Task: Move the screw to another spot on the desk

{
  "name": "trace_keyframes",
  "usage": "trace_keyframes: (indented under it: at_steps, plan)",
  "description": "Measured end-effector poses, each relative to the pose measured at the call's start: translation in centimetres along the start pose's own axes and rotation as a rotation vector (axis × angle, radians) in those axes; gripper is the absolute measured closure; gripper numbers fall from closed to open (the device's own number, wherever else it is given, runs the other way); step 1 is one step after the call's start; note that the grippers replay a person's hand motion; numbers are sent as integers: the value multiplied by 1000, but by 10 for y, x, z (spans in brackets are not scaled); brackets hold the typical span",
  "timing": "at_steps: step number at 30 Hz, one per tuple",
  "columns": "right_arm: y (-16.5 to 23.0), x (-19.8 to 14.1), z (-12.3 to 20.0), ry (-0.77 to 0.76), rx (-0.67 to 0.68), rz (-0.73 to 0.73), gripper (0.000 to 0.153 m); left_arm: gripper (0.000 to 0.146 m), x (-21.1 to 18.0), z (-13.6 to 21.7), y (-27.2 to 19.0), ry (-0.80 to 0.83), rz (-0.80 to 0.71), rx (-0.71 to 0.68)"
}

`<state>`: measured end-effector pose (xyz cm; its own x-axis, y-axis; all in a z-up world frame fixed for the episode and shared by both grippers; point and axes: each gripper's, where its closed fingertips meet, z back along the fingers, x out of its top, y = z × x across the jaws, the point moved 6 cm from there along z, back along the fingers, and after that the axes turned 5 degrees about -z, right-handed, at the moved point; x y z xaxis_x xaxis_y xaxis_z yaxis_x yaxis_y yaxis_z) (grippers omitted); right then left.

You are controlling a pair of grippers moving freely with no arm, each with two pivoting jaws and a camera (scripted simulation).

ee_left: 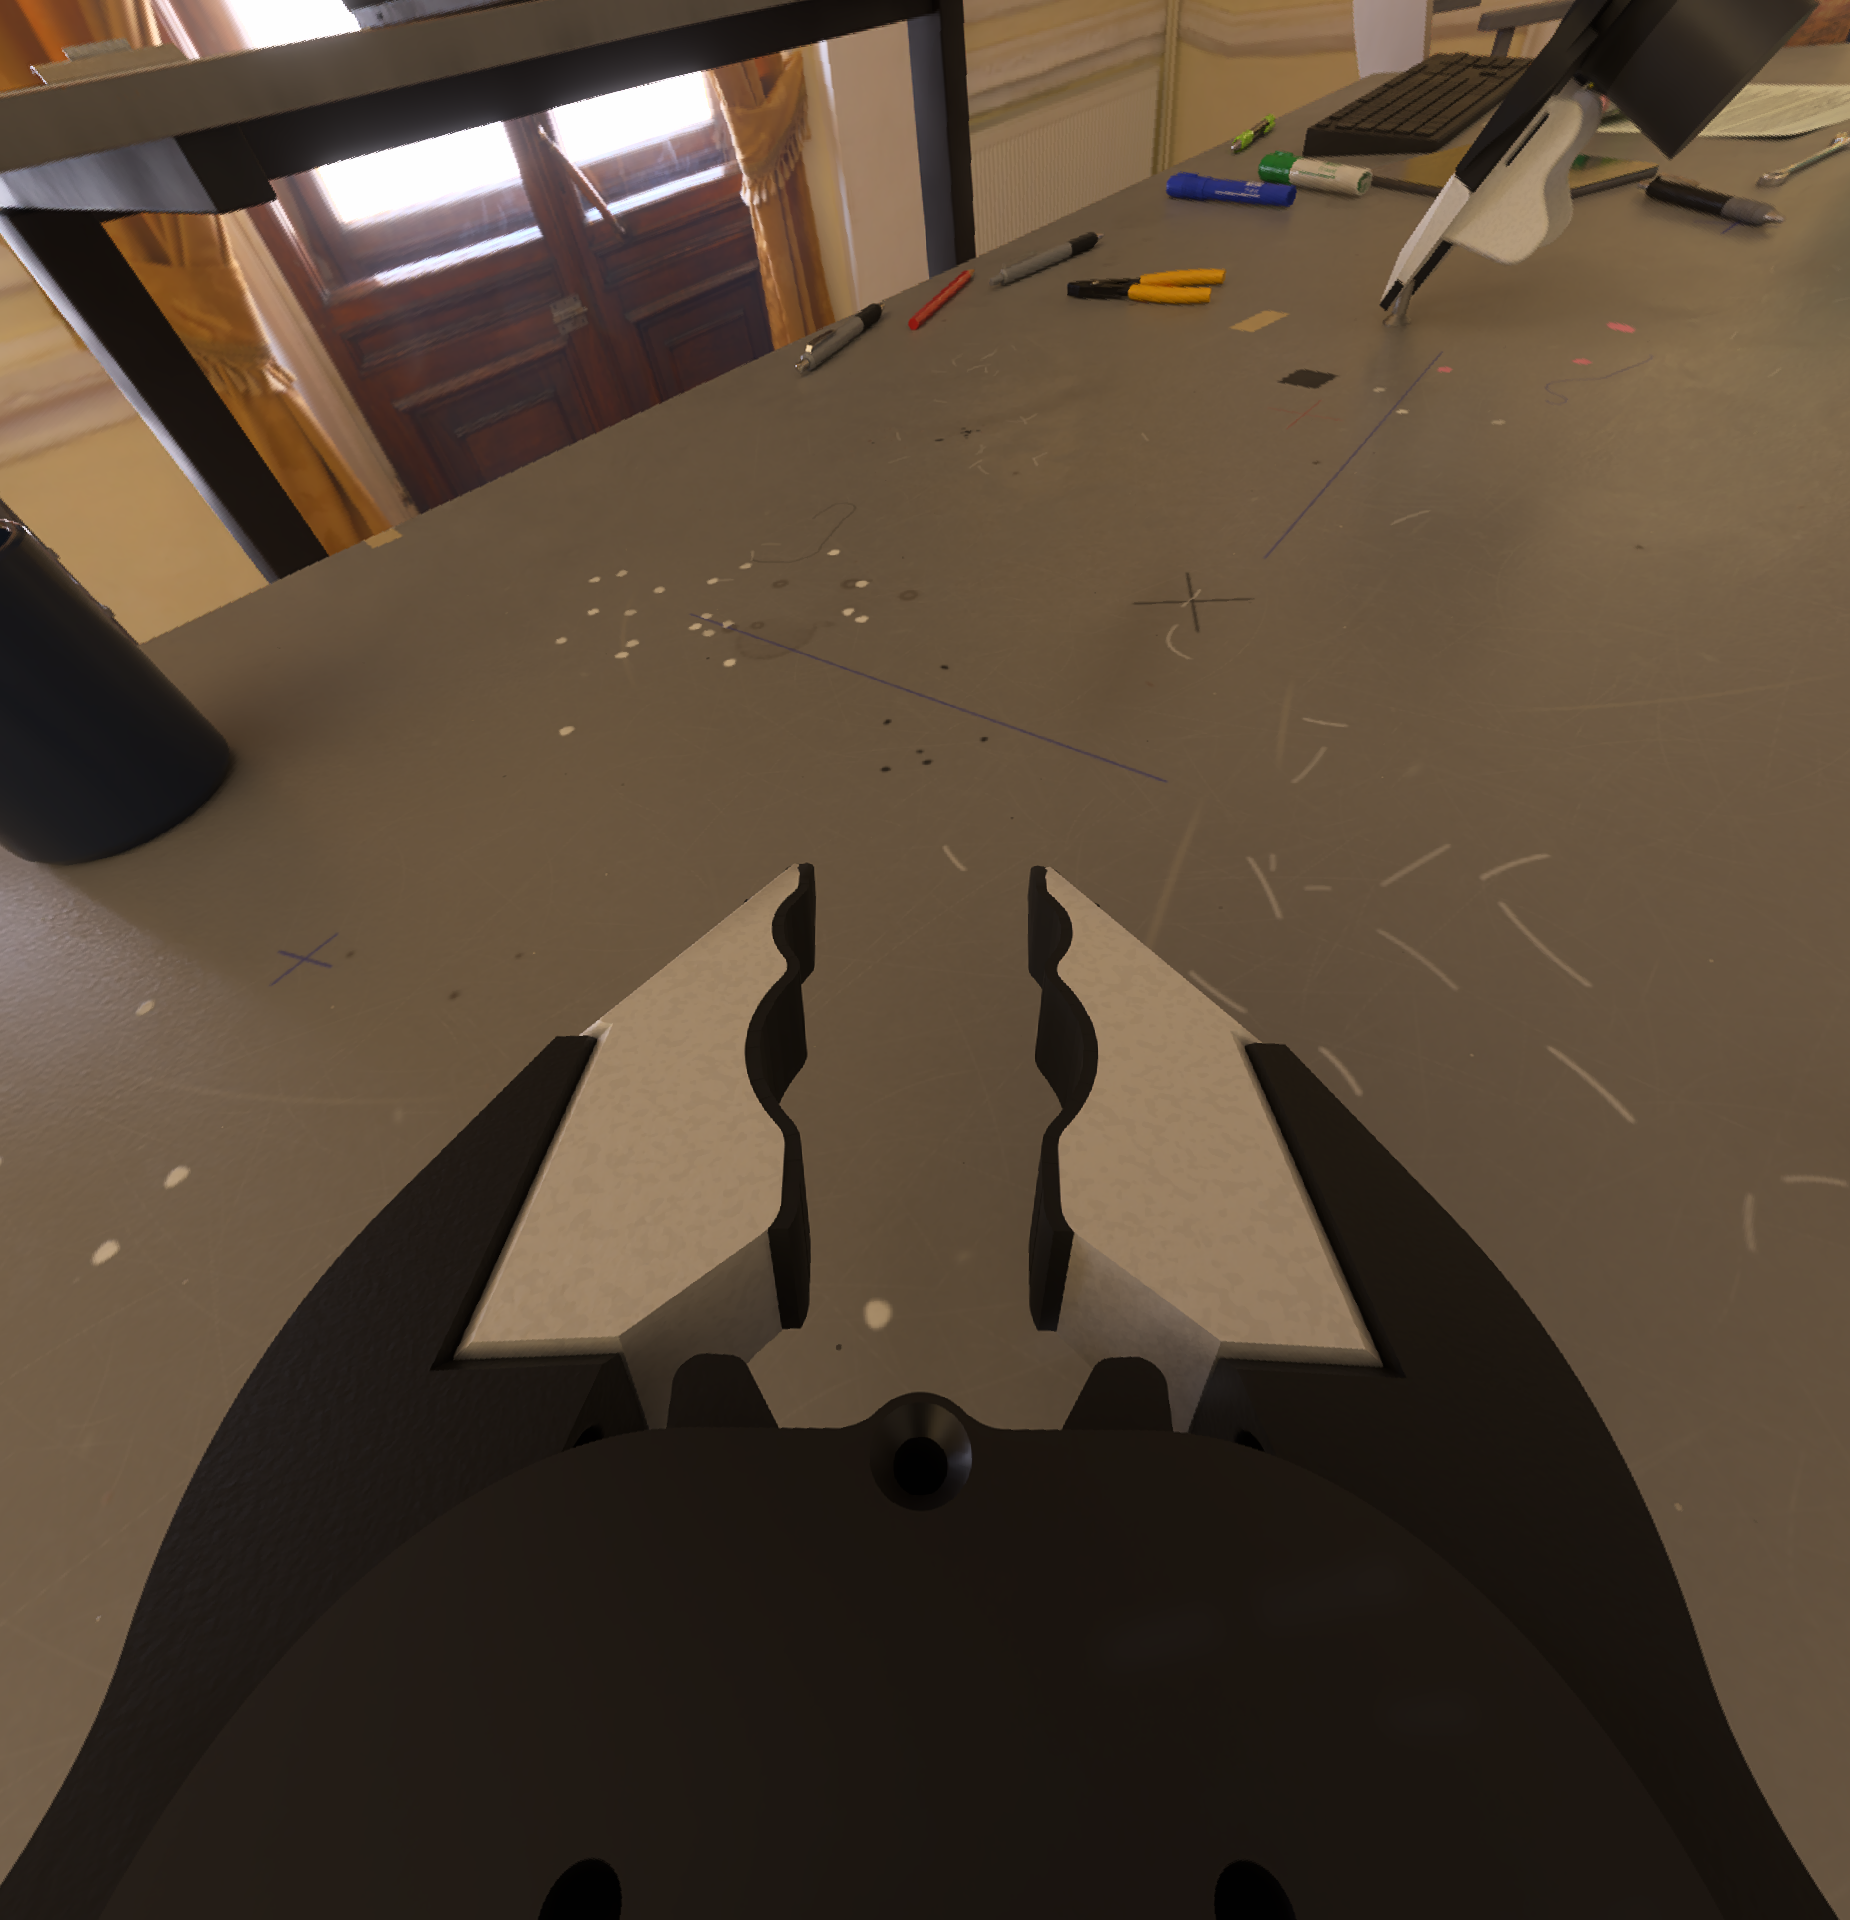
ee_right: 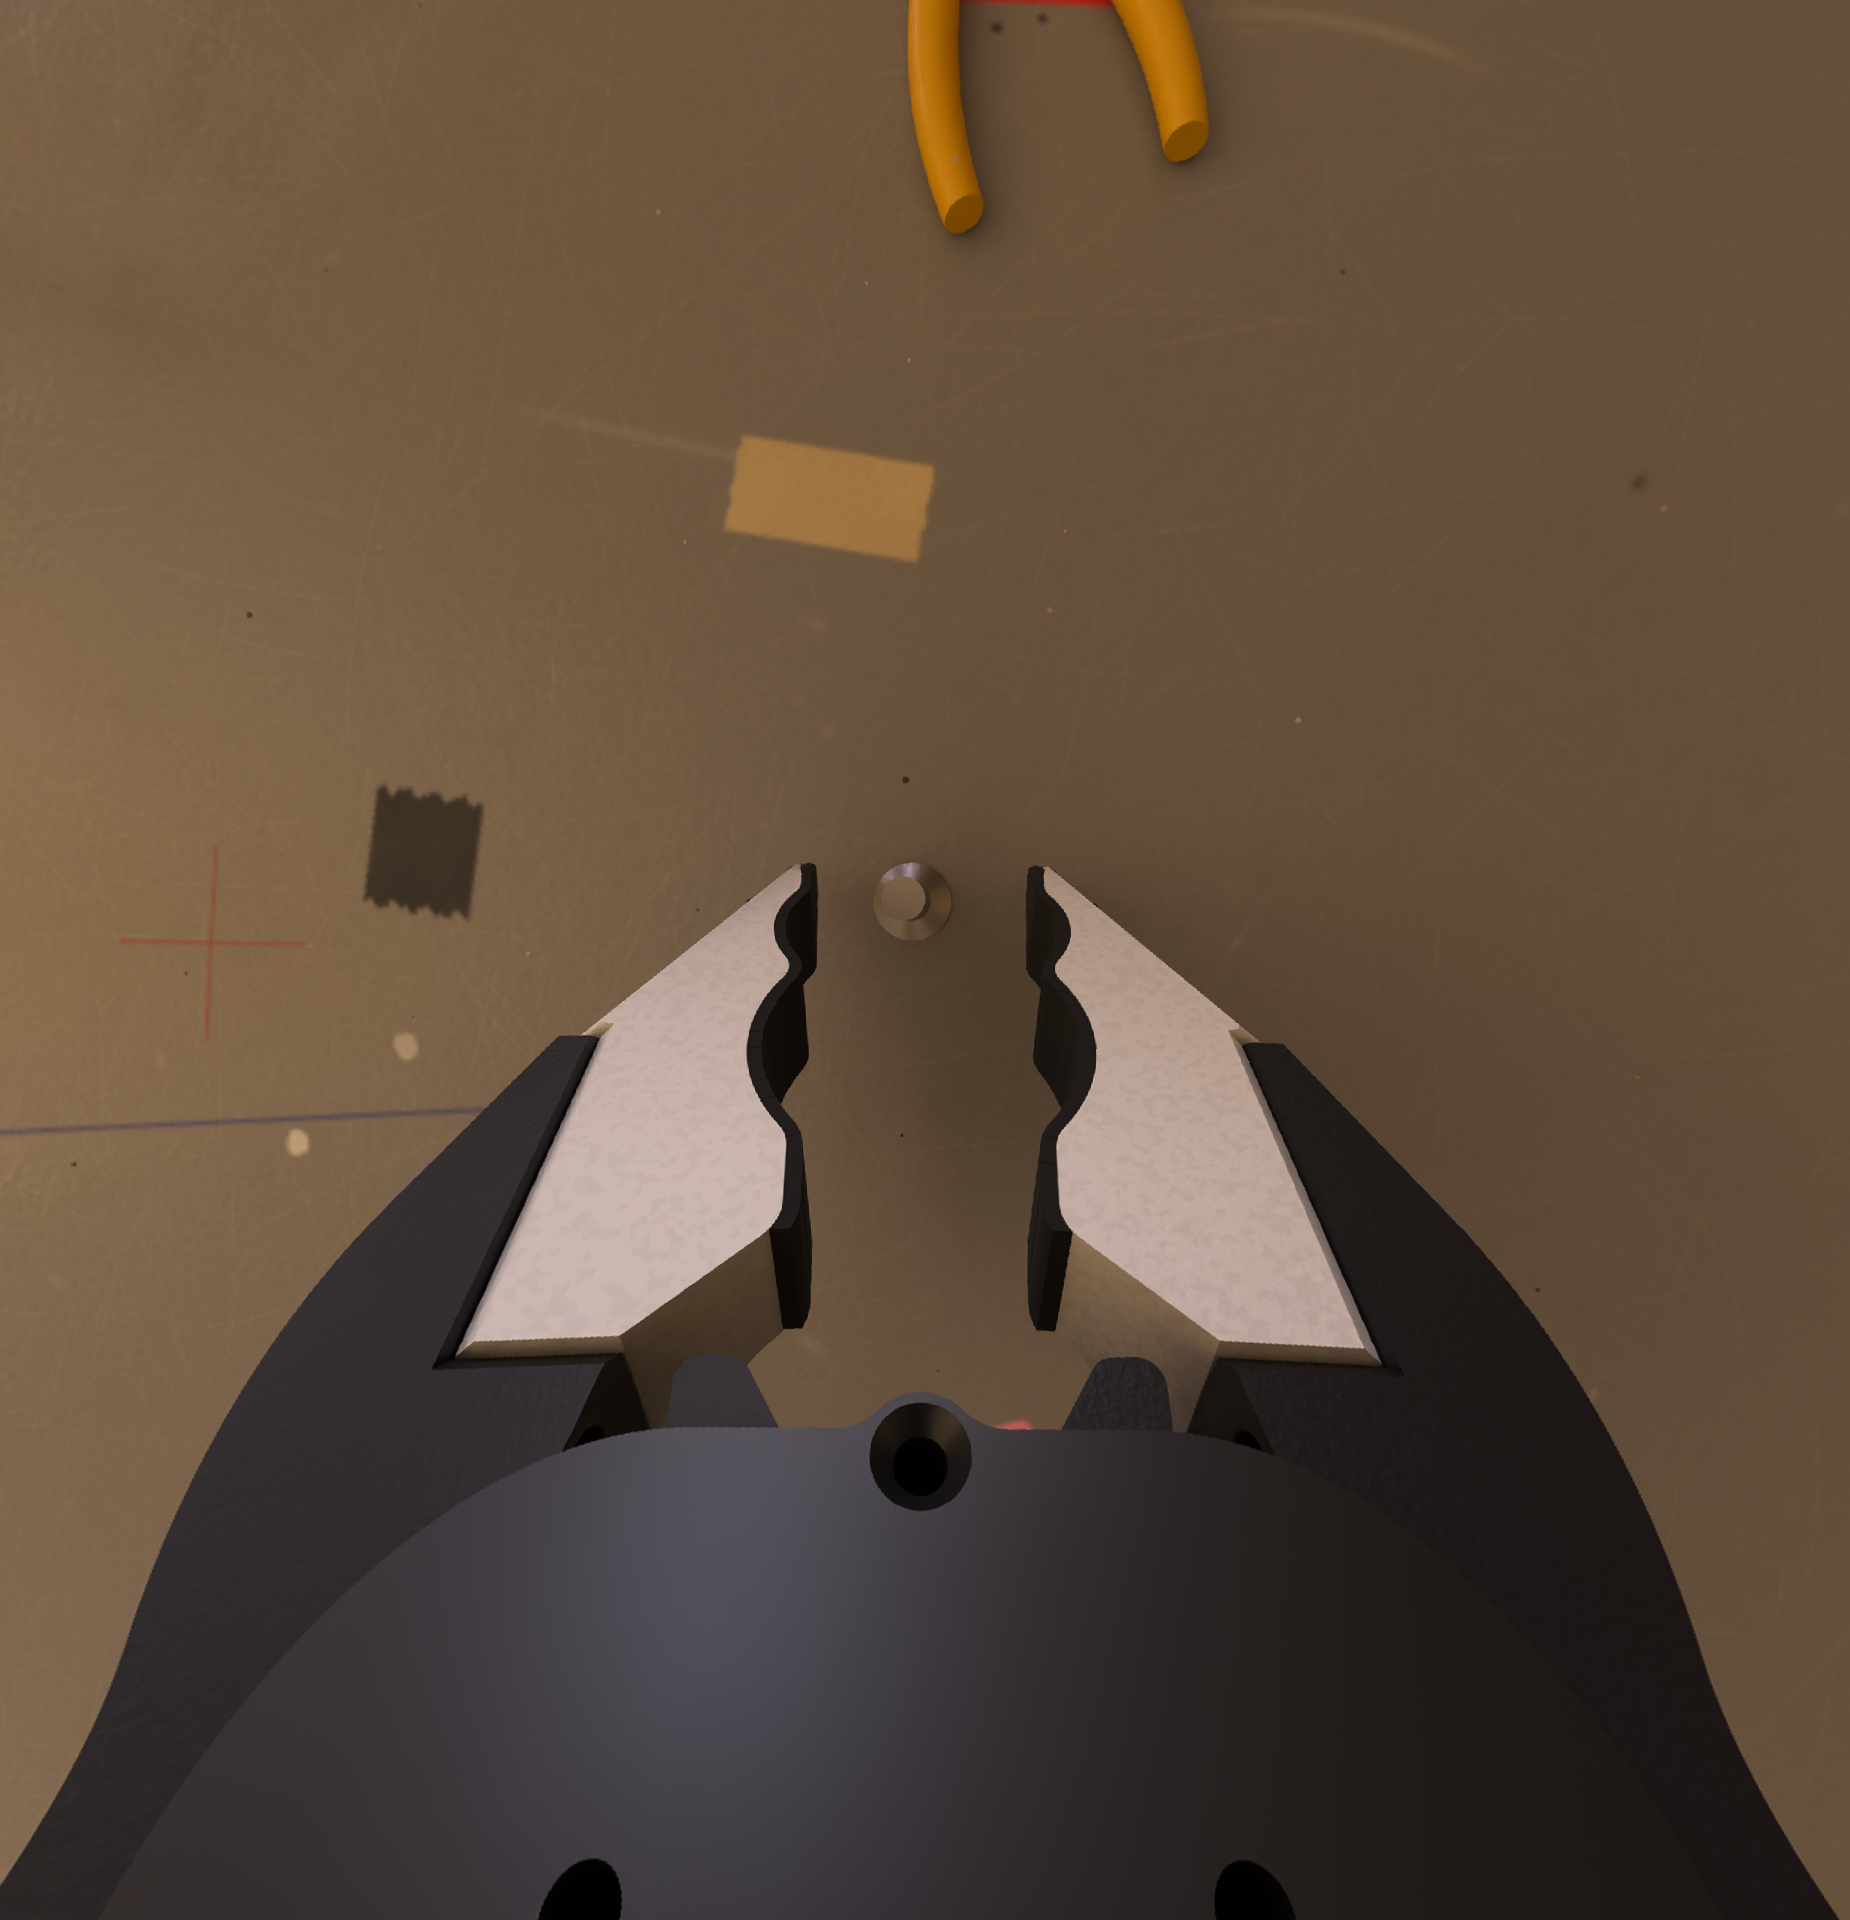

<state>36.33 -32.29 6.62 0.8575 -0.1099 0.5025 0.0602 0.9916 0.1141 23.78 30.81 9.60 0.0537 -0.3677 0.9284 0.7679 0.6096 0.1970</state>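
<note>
The screw (ee_right: 912, 901) is small and silver, and I see it end-on standing on the grey desk (ee_right: 1420, 623). My right gripper (ee_right: 921, 883) is open and points straight down at the desk, with the screw between its fingertips and not touching either one. In the left wrist view the right gripper (ee_left: 1404, 303) shows far off at the upper right with its tips at the desk, and the screw (ee_left: 1400, 317) is a tiny grey speck there. My left gripper (ee_left: 921, 883) is open and empty, low over the near part of the desk (ee_left: 1004, 520).
Yellow-handled pliers (ee_right: 1056, 94) lie just beyond the screw; a tan tape patch (ee_right: 829, 499) and a dark patch (ee_right: 423, 852) mark the desk. Pens, markers (ee_left: 1227, 191), a keyboard (ee_left: 1420, 104) and a wrench (ee_left: 1809, 161) lie along the far side. A dark cylinder (ee_left: 59, 727) stands at left.
</note>
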Motion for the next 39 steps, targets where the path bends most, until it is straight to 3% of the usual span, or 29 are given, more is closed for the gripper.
trace_keyframes:
  at_steps: [4,12,18,21,23,26,29,33,39]
  plan:
    - [1,-1,0,2,-5,6,116,105,0,0,0,0,-3,-1]
    - [3,-2,1,21,-10,27,144,105,0,0,-1,-1,-7,-6]
    - [7,-2,6,-1,-20,61,145,106,0,0,-2,-1,-14,-12]
    - [18,10,29,-108,7,76,145,106,0,0,-2,-3,-12,-13]
    - [43,25,63,-263,59,133,145,106,0,0,-1,-4,-8,-11]
    - [117,32,126,-476,203,344,145,106,0,0,0,-5,0,-10]
    - [207,8,159,-503,379,621,145,106,0,1,0,-2,1,-14]
    - [301,-47,137,-357,532,849,145,105,2,6,1,-16,-2,-19]
    - [372,-116,52,-120,658,898,145,105,5,12,1,-32,-2,-30]
